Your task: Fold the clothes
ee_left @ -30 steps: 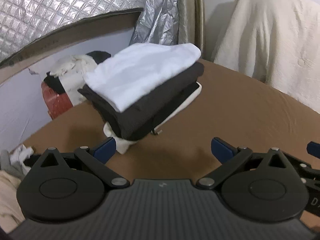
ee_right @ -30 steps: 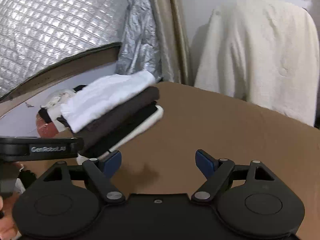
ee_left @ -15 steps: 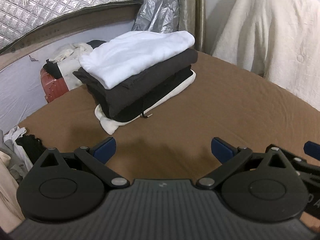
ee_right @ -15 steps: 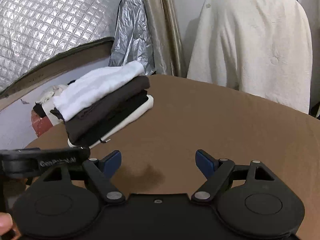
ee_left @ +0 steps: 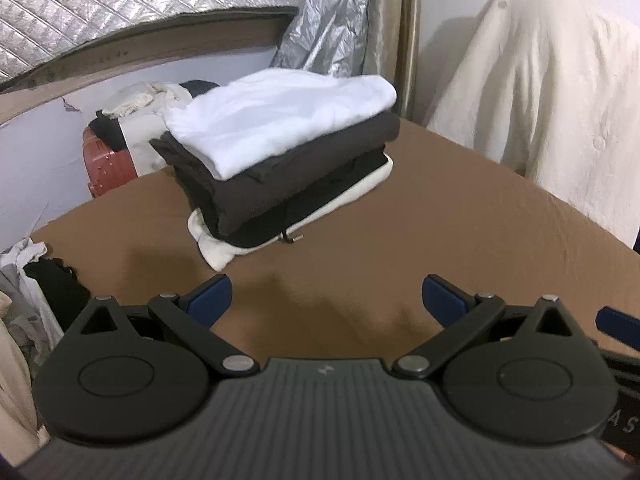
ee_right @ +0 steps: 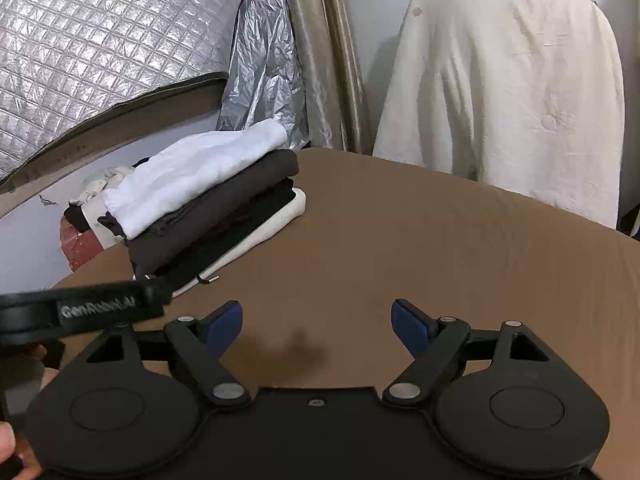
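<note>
Left wrist view: we are holding the left hand-held gripper (ee_left: 325, 300) wide open and empty over the brown surface (ee_left: 440, 232), the folded clothes stack (ee_left: 280, 152) sitting ahead. Right wrist view: the right hand-held gripper (ee_right: 317, 322) is gaping empty too, the stack lying ahead on the left.

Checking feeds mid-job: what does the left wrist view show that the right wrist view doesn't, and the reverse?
Left wrist only: a loose heap of white and black unfolded clothes at the brown surface's left edge, and the blue tip of the right gripper at the far right edge.

Right wrist only: the left gripper's black body with white lettering crossing the lower left, and part of a hand.

Both: the stack of folded white, dark and cream clothes on the brown cloth-covered surface, the cream blanket draped behind, and each view's own gripper, left gripper and right gripper, jaws open and empty.
</note>
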